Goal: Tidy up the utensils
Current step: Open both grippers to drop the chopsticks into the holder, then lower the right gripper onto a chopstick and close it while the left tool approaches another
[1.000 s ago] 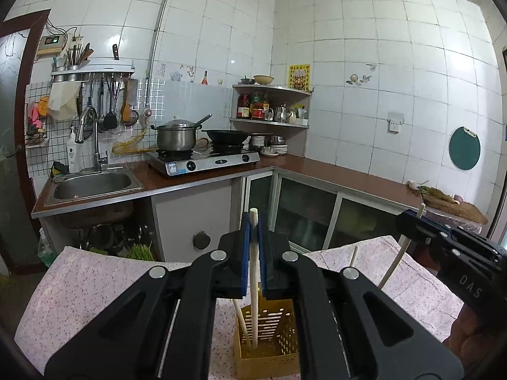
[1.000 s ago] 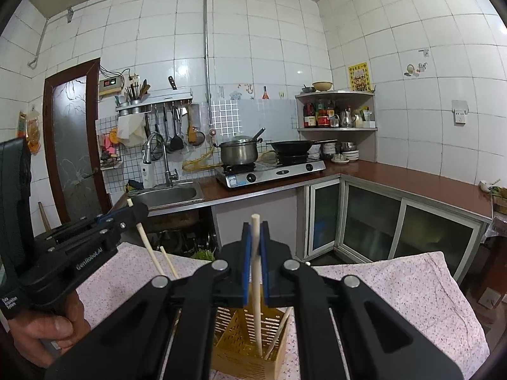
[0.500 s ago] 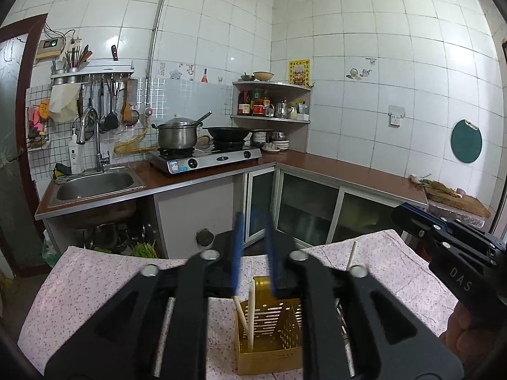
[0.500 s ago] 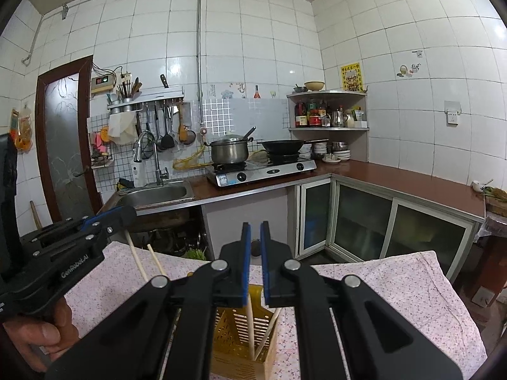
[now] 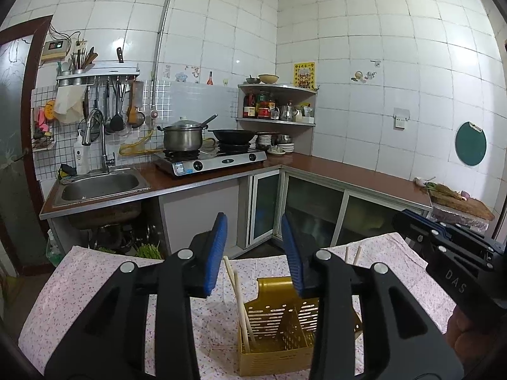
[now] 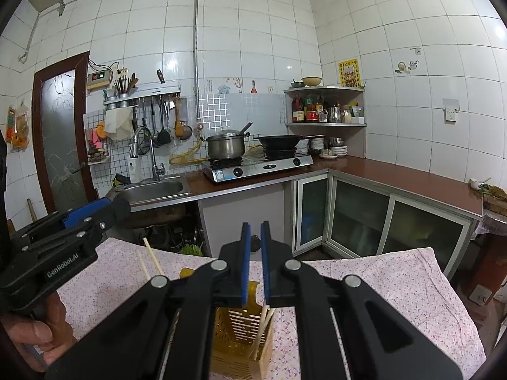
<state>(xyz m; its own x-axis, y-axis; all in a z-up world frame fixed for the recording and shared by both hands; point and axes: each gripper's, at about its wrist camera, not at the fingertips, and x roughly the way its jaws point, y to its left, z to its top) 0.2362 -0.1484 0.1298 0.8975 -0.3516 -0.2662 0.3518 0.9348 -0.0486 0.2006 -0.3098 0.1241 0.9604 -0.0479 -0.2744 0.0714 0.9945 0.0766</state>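
Observation:
A yellow slotted utensil holder [image 5: 279,326] [image 6: 240,332] stands on the floral tablecloth [image 5: 95,285] just under both grippers. Wooden chopsticks [image 5: 237,297] lean inside it, and two more chopstick tips [image 5: 351,255] poke up behind my right finger. My left gripper [image 5: 255,253] hovers over the holder; its jaws are opening and nothing is between the blue pads. My right gripper [image 6: 255,259] is shut with nothing in it, above chopsticks [image 6: 263,323] resting in the holder. Each gripper also shows in the other view: the left gripper [image 6: 117,205], the right gripper [image 5: 402,218].
A person's hand [image 6: 35,338] holds the left gripper. Beyond the table's far edge are a counter with a sink [image 5: 98,186], a gas stove [image 5: 212,161] with a pot and a wok, and glass-door cabinets [image 5: 317,209]. A corner shelf [image 5: 279,104] holds bottles.
The left jaws have spread apart and the chopstick they held has dropped into the holder. The chopstick in the right jaws has also slid down into the holder.

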